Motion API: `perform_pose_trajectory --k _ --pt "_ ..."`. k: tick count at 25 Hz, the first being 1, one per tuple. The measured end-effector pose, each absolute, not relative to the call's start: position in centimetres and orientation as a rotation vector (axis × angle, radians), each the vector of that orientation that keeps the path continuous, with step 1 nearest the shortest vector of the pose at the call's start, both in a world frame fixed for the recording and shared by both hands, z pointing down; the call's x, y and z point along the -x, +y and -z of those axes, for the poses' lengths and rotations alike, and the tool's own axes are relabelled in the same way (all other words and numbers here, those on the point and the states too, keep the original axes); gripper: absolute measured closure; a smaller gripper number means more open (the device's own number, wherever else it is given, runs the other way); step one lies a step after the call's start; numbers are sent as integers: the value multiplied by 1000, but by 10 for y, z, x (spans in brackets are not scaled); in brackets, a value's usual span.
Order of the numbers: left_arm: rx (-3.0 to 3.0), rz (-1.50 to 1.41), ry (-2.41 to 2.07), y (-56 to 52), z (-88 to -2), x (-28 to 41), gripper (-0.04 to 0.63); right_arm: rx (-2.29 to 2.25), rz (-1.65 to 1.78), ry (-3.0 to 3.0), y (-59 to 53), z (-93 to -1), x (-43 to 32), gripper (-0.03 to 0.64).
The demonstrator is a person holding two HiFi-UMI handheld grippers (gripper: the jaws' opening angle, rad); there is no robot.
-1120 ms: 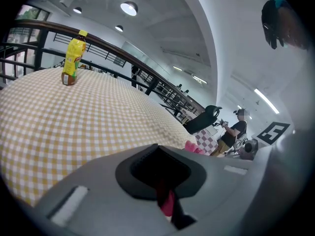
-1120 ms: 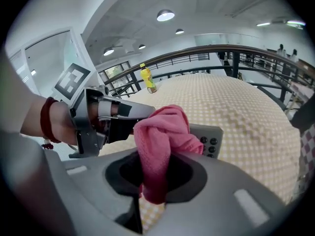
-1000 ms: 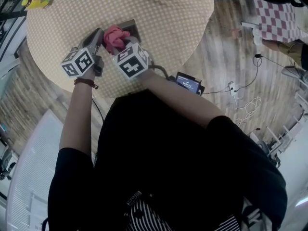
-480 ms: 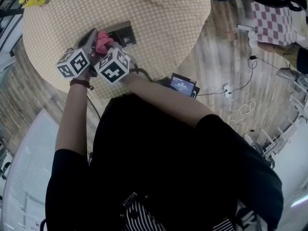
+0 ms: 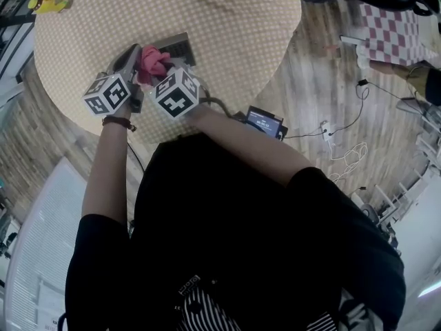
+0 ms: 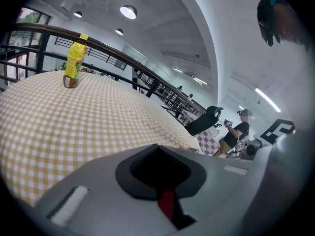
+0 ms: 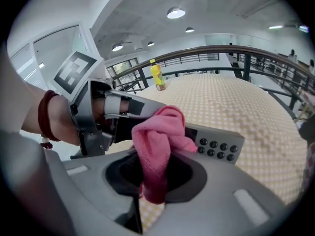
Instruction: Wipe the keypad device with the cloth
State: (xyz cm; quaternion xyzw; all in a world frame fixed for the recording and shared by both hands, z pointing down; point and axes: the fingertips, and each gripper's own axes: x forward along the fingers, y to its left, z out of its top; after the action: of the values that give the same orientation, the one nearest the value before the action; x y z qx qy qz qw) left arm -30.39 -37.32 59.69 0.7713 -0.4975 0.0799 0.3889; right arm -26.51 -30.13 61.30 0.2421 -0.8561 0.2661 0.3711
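A grey keypad device (image 5: 176, 46) with rows of dark buttons (image 7: 220, 149) lies on the round checked table (image 5: 227, 19). My right gripper (image 5: 161, 73) is shut on a bunched pink cloth (image 5: 151, 61), and the cloth (image 7: 158, 140) rests against the device's left part. My left gripper (image 5: 132, 52) is just left of the cloth, its tip at the device's left end. From the right gripper view, the left gripper (image 7: 123, 113) reaches behind the cloth; contact is hidden. The left gripper (image 6: 160, 173) looks shut, with nothing clearly held.
A yellow bottle (image 5: 48, 3) stands at the table's far left edge (image 6: 74, 65). On the wooden floor to the right are a small black screen unit (image 5: 265, 121), cables (image 5: 344, 147) and a red-checked seat (image 5: 393, 26). A railing runs behind the table.
The right gripper slid the pink cloth left along the device toward the left gripper, then a little back to the right. The left gripper stayed at the device's left end.
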Motion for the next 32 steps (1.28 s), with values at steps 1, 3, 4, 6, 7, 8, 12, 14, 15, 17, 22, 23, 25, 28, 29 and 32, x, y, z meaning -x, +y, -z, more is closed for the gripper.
perform_pose_trajectory --k 1,3,4,6,7,8,12,14,15,17,22,23,25,28,29,32 --pt "-1961 -203 -1266 -373 -597 304 592 -628 -680 -2195 -302 -613 261 534" --pt "-1959 -212 -1263 -373 -597 303 594 -650 -691 -2191 -305 -611 253 534" --pt "-1959 -222 -1260 -373 -597 302 594 -663 -699 -2188 -307 -610 250 534" --pt "-1960 -242 -1257 -374 -596 303 594 -688 -703 -2178 -310 -609 243 534" --pt "-1960 -248 -1256 -375 -596 304 594 -700 -705 -2173 -312 -610 240 534" --pt "-1960 -252 -1255 -375 -596 304 594 -712 -710 -2168 -313 -610 237 534" --pt "-1966 -264 -1260 -376 -595 304 594 -737 -710 -2161 -316 -609 228 534" --pt "-1969 -279 -1263 -375 -594 301 594 -737 -710 -2161 -315 -607 226 534" --pt "-1967 -286 -1260 -374 -595 300 594 -735 -721 -2162 -314 -605 225 534" --pt "-1949 -279 -1248 -372 -595 300 594 -712 -759 -2174 -309 -601 227 534" --pt "-1916 -229 -1257 -370 -587 316 594 -721 -748 -2209 -307 -585 223 534" --pt "-1924 -222 -1263 -369 -581 318 594 -741 -744 -2215 -309 -579 219 534" --pt "-1961 -229 -1272 -365 -567 320 594 -777 -746 -2238 -311 -566 215 534" --pt "-2016 -232 -1280 -351 -541 327 594 -821 -748 -2299 -309 -540 219 534" --pt "-2033 -223 -1284 -345 -531 328 594 -827 -728 -2320 -308 -529 220 534" --pt "-2100 -194 -1278 -326 -499 324 594 -820 -672 -2365 -297 -495 218 534"
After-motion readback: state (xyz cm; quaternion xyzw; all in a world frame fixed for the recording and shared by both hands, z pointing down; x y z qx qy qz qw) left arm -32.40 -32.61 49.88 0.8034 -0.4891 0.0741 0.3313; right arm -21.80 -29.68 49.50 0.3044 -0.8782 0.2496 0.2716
